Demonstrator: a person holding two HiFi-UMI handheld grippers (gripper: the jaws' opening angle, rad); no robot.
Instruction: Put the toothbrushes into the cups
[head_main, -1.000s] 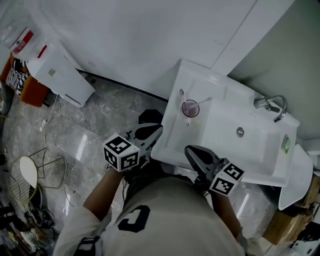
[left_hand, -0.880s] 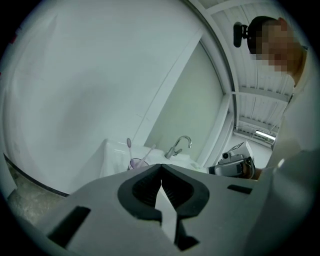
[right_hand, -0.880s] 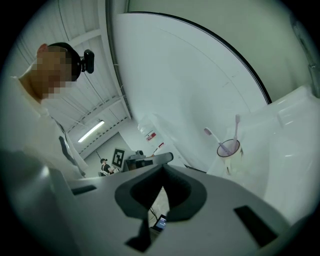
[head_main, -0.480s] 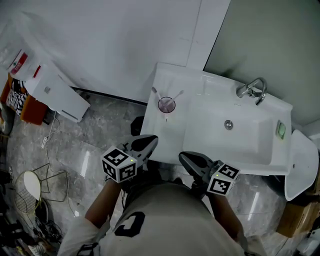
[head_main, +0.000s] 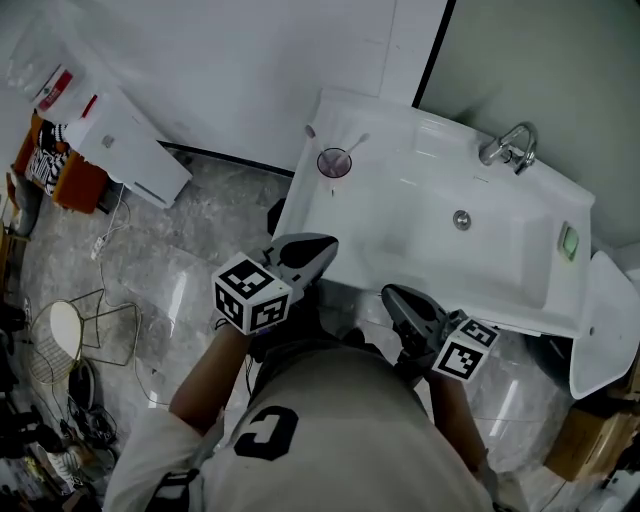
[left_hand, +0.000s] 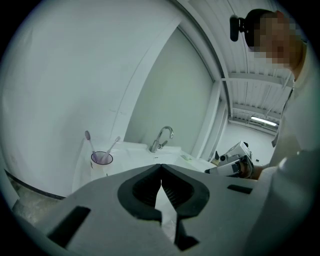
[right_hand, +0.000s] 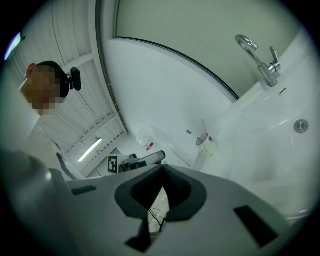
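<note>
A clear purple-tinted cup (head_main: 334, 162) stands on the far left corner of the white sink (head_main: 400, 235), with two toothbrushes (head_main: 356, 144) leaning in it. The cup (left_hand: 101, 159) also shows in the left gripper view, and small in the right gripper view as the cup (right_hand: 202, 139). My left gripper (head_main: 322, 246) is shut and empty, at the sink's near left edge. My right gripper (head_main: 392, 296) is shut and empty too, just in front of the sink's near rim. Both are well short of the cup.
A chrome tap (head_main: 508, 148) stands at the back of the basin, the drain (head_main: 461, 219) in its middle, a green object (head_main: 569, 241) at the right rim. A white box (head_main: 130, 155) and cables lie on the marble floor at the left.
Both grippers have drawn back toward the person from the sink, still shut. The view has shifted, so the sink sits further right and the cup higher in the picture.
</note>
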